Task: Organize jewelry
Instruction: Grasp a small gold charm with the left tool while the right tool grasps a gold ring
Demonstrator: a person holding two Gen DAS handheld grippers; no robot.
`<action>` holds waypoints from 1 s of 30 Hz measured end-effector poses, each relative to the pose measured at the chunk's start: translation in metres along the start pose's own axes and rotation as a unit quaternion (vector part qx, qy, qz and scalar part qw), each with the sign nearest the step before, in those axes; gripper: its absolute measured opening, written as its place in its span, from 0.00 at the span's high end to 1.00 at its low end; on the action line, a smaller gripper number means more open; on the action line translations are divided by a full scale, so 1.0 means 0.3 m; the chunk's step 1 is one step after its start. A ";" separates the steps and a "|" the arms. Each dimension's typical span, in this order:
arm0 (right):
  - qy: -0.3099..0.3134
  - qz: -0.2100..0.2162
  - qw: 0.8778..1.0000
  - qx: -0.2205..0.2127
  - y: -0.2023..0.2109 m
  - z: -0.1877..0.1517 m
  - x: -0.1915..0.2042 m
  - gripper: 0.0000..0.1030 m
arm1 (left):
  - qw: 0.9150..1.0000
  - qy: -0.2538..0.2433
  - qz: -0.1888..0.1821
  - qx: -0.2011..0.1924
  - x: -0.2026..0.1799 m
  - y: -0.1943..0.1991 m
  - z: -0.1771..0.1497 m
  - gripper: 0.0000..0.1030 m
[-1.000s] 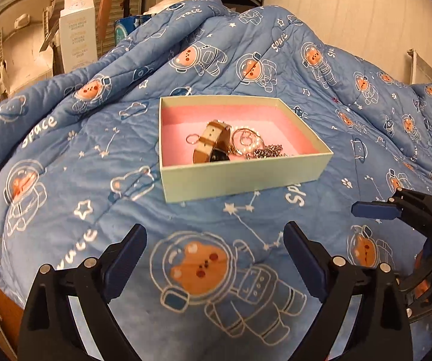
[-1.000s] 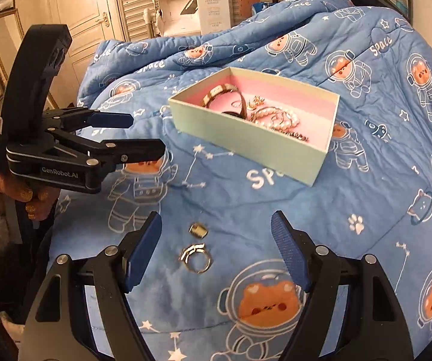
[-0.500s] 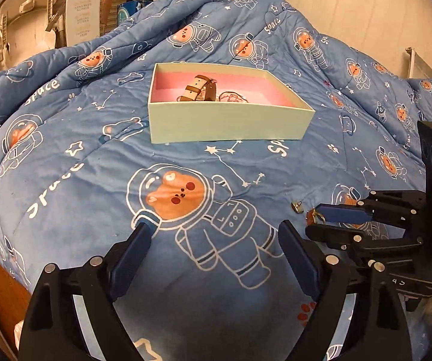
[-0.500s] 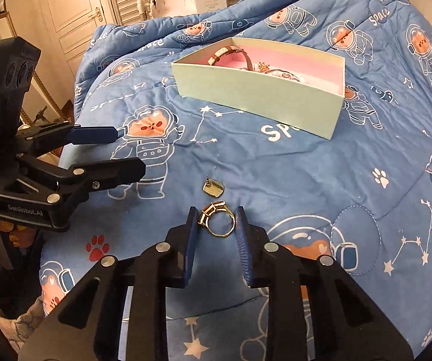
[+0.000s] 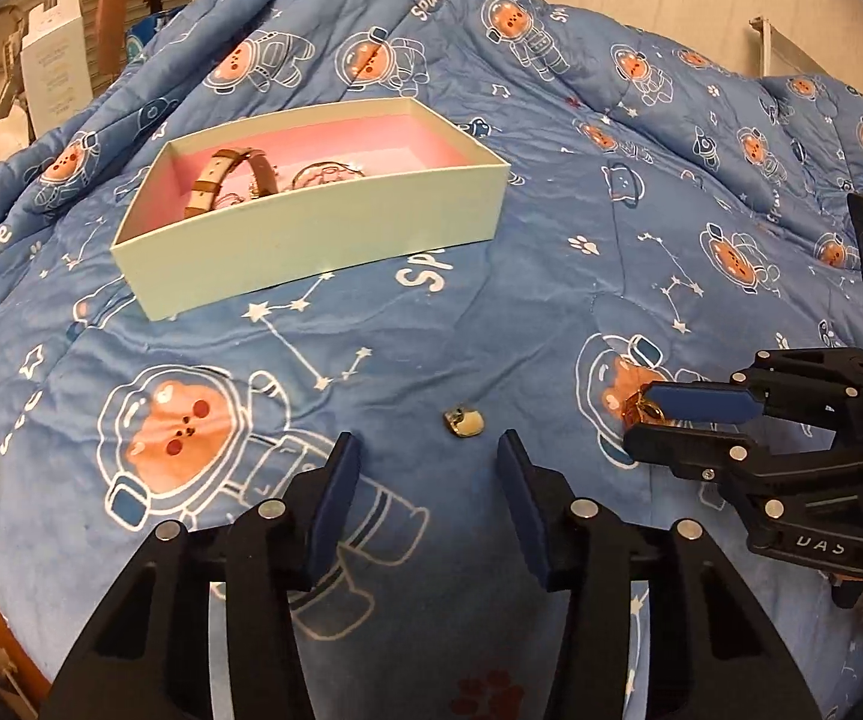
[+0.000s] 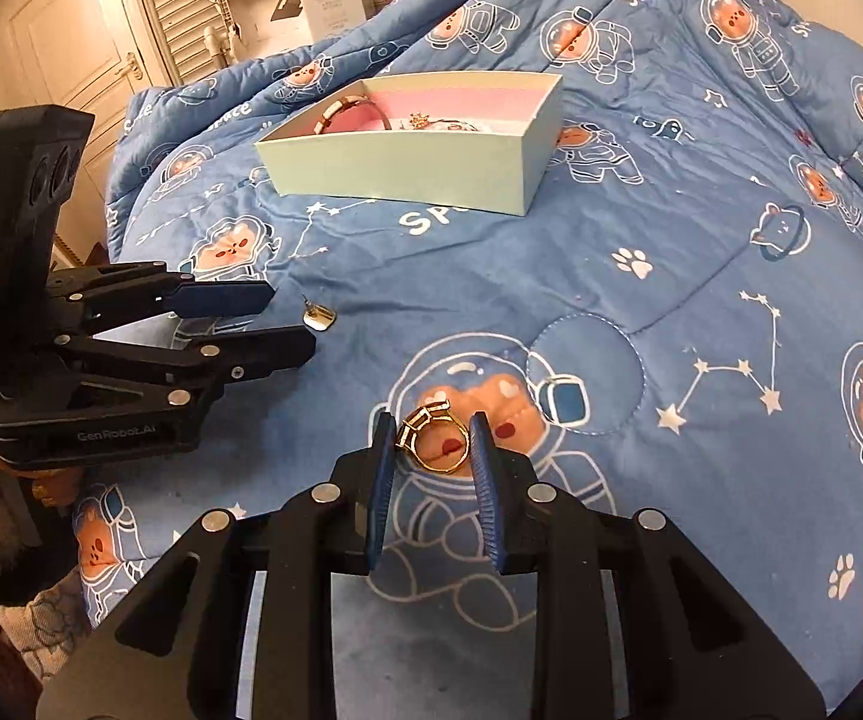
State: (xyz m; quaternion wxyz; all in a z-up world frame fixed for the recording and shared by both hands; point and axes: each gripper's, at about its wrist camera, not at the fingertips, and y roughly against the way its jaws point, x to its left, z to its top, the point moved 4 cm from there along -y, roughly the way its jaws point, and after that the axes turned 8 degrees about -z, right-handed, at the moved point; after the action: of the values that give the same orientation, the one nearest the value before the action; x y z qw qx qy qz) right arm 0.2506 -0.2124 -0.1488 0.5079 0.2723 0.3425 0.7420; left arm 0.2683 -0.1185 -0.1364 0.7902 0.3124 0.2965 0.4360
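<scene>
My right gripper (image 6: 431, 438) is shut on a gold ring (image 6: 434, 441) and holds it just above the blue quilt; the ring also shows in the left wrist view (image 5: 641, 407) between the right gripper's fingers. My left gripper (image 5: 425, 468) is open and empty, just short of a small gold earring (image 5: 463, 422) lying on the quilt; it also shows in the right wrist view (image 6: 319, 317). A pale green box (image 5: 311, 240) with a pink lining stands farther back and holds a brown watch (image 5: 230, 177) and chains. The box also shows in the right wrist view (image 6: 407, 168).
The blue astronaut-print quilt (image 5: 611, 210) covers the whole bed and slopes off at the edges. A white carton (image 5: 53, 72) and shelving stand behind the bed. A door and louvred panels (image 6: 71, 48) are at the left.
My right gripper shut on the gold ring and lifted it off the quilt. My left gripper moved down toward the small earring and its jaws narrowed.
</scene>
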 end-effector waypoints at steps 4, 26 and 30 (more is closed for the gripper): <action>-0.010 -0.002 1.000 -0.001 0.009 -0.010 -0.012 0.75 | 1.000 -0.009 0.004 0.005 -0.025 -0.027 0.011 0.64; -0.016 -0.010 1.000 0.003 0.001 -0.011 -0.006 0.75 | 1.000 0.008 0.003 -0.015 -0.012 0.002 0.007 0.87; -0.014 -0.011 1.000 0.003 0.000 -0.012 0.001 0.75 | 1.000 0.021 -0.005 -0.020 0.000 0.023 -0.004 0.87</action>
State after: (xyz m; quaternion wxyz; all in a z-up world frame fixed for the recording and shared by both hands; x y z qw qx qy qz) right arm 0.2479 -0.2130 -0.1511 0.5199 0.2808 0.3407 0.7313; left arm 0.2640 -0.1153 -0.1319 0.7920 0.2855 0.3061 0.4444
